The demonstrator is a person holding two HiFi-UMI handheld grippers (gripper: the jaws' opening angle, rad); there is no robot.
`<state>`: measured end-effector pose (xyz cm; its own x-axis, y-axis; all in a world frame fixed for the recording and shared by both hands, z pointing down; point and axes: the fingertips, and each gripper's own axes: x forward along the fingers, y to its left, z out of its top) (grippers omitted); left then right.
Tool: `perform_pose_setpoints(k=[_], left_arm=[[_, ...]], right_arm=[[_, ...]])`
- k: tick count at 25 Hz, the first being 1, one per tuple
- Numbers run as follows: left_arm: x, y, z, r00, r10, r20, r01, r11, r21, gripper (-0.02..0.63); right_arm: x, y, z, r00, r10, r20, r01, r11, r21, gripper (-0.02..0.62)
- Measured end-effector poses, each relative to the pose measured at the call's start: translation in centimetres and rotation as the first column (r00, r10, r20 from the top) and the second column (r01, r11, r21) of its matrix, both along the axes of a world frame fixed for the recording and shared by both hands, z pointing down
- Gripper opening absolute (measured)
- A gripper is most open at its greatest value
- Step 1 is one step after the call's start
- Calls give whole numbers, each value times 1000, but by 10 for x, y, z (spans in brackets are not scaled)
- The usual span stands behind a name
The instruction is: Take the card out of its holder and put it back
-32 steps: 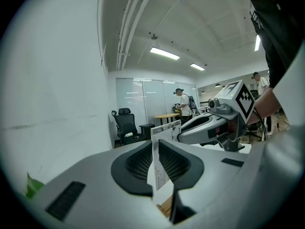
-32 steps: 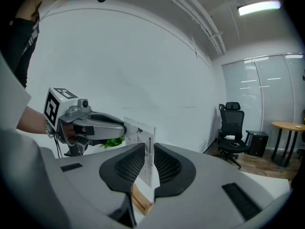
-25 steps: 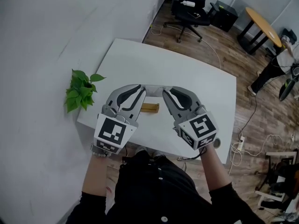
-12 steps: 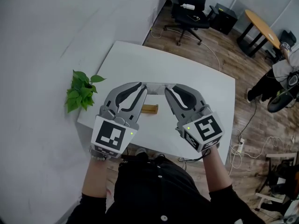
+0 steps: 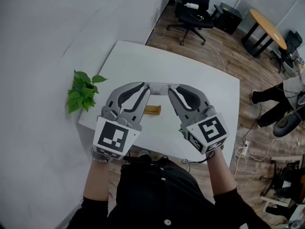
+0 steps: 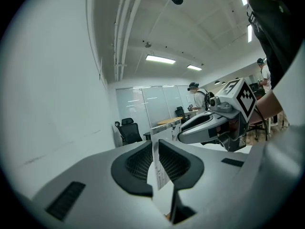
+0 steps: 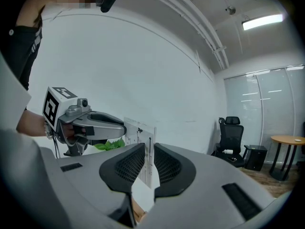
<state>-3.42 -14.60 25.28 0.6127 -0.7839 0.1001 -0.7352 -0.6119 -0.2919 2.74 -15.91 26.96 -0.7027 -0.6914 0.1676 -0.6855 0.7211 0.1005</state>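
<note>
Nearby, the left gripper (image 5: 144,88) and the right gripper (image 5: 172,89) face each other over a white counter (image 5: 143,61). Each has its jaws narrowed onto one end of a clear printed card (image 5: 157,85). The card is held upright between them, above the counter.

Just under the card and slightly nearer the person, a small wooden holder (image 5: 153,110) lies on the counter, apart from the card. A leafy green plant (image 5: 82,92) sits at the counter's left edge, against a plain pale wall (image 5: 47,32).

Beyond the counter runs a wood-plank floor (image 5: 228,51), with loose cables (image 5: 252,149) trailing along its right side. Farther back stand a black office chair (image 5: 193,8), a black box (image 5: 228,16) and a round wooden table (image 5: 269,26).
</note>
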Motion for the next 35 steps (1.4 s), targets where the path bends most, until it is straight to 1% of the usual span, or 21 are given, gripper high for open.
perform_pose_setpoints(k=[5,11,18,23,35], left_arm=[[0,-1,2,1000,2,2,-2,1000,-12,52],[0,-3,6,1000,2,5,-2,1000,-25,52],[-9,-8,27,1000,17,3,-17,999,-46,52],[-11,-12,40,1000,24,1,-24,996,-81,52],[-16,-19,82,999,40,-3,-40,987,-158,51]], right_arm=[[1,-1,3,1000,5,-14,-5,1000,-15,91],[0,-2,6,1000,6,-9,-6,999,-34,91],[-9,-6,27,1000,11,-15,-12,998,-61,91],[-10,-9,38,1000,10,-29,-13,997,-79,91],[-16,-14,79,999,8,-54,-16,988,-157,91]])
